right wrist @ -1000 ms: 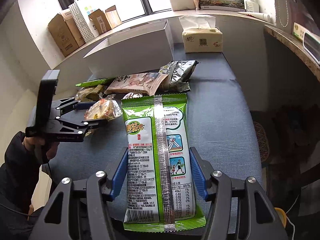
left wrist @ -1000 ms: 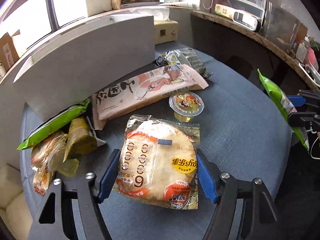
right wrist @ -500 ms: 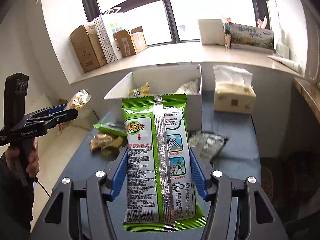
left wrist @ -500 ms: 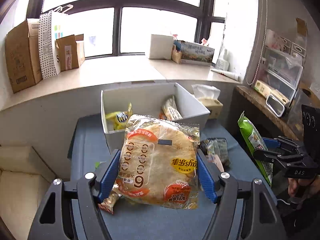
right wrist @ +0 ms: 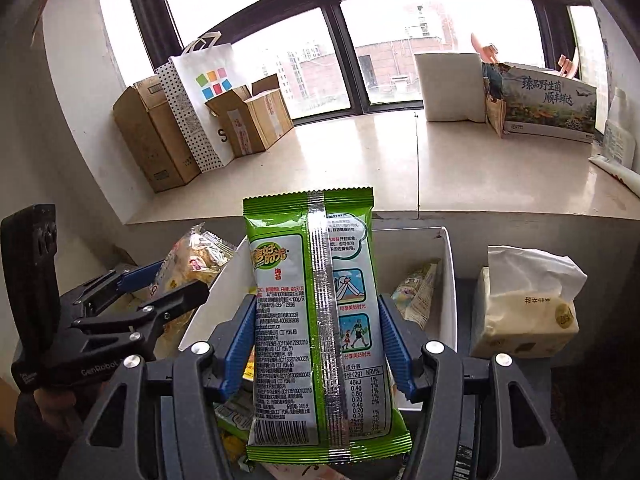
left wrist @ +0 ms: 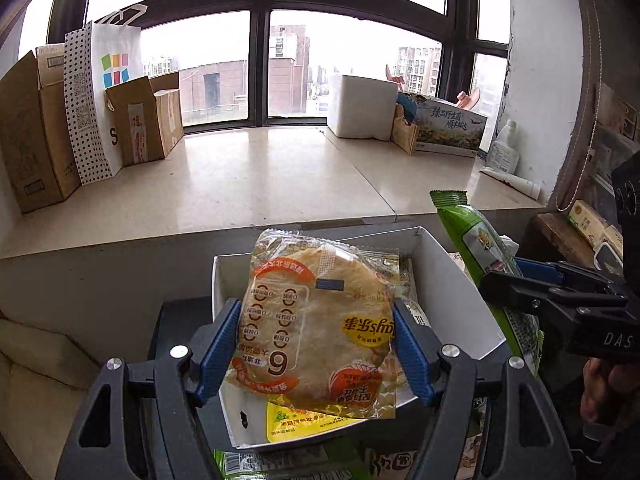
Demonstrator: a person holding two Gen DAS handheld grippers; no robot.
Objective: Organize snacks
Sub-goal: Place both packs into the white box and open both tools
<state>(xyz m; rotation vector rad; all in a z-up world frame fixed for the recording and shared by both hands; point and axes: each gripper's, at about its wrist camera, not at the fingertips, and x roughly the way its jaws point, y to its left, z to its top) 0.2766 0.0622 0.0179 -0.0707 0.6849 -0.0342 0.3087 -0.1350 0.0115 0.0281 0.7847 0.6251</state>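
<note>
Left wrist: flatbread packet (left wrist: pixel 316 332) over white box (left wrist: pixel 452 280)

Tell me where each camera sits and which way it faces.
Left wrist: on the left gripper, shut on a flat bread pack, facing the white box and window; the right gripper and a hand show at right.
Right wrist: on the right gripper, shut on a green snack bag, facing likewise; the left gripper shows at left.
Shared: box, windowsill.

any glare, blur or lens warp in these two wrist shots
Left wrist view: the bright window is blown out at the top, its frame bows from fisheye, and the flatbread packet is sharp with slight wrapper sheen. Right wrist view: same bowing, dark corners, and the green snack bag print is crisp.
</note>
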